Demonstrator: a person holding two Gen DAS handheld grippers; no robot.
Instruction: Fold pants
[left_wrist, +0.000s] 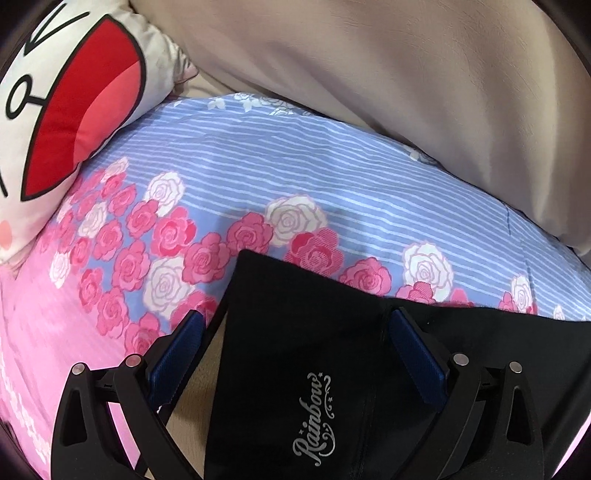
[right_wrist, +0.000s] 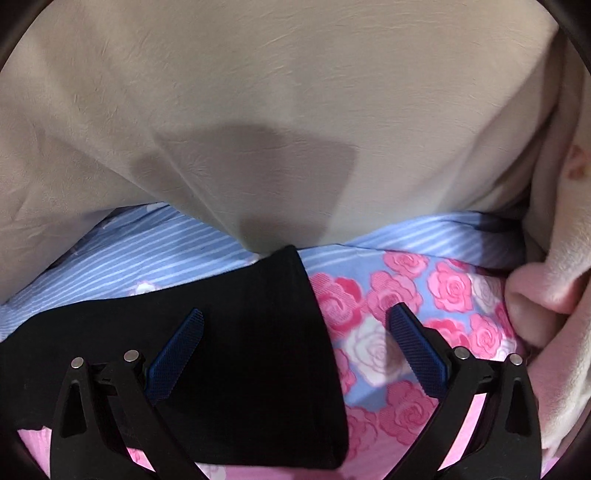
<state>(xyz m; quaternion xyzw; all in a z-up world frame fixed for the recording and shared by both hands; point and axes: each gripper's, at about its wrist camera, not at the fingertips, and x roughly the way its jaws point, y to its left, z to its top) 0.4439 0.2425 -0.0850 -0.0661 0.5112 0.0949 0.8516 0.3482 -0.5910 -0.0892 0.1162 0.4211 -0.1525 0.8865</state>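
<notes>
- I see the black fabric pants (left_wrist: 295, 332) with a silver "Rainbow" script logo (left_wrist: 314, 419) lying on the rose-printed pink and blue striped bedsheet (left_wrist: 258, 158).
- From my left wrist camera, one black panel narrows away from me to a squared end up on the roses, while the rest of the cloth runs off to the right edge.
- My left gripper (left_wrist: 295, 321) has its blue-padded jaws spread wide, straddling that panel; I cannot tell if the pads touch it.
- From my right wrist camera, the pants (right_wrist: 240, 332) stretch in from the left, their end pointing up toward the beige blanket (right_wrist: 277, 92).
- My right gripper (right_wrist: 295, 321) is spread wide too, left pad over black cloth, right pad over roses.
- A cartoon-print white and red pillow (left_wrist: 62, 110) sits far left.
</notes>
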